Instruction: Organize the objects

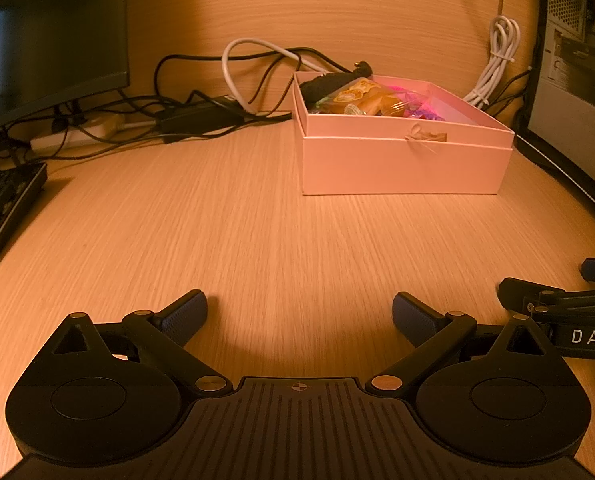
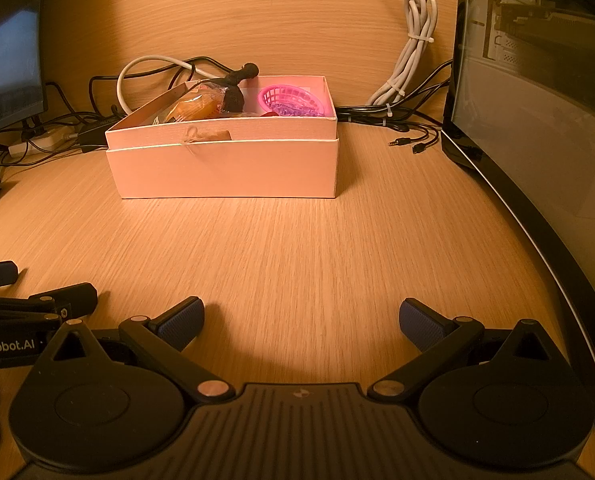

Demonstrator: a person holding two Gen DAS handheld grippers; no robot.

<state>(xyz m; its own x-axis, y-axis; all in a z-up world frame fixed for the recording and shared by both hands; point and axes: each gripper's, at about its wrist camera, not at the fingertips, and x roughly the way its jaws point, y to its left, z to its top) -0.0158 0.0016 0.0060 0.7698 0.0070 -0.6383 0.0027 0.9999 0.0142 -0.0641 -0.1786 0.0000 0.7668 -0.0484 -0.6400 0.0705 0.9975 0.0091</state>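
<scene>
While both claws sit spread and empty, left (image 1: 299,314) and right (image 2: 301,320) side by side low over the desk (image 2: 297,240), nothing loose lies between them and the box (image 2: 225,168). Snack pack (image 2: 195,108), dark toy (image 2: 235,92) and pink basket (image 2: 291,100) already sit inside it, so the tidying looks nearly or fully done.
</scene>
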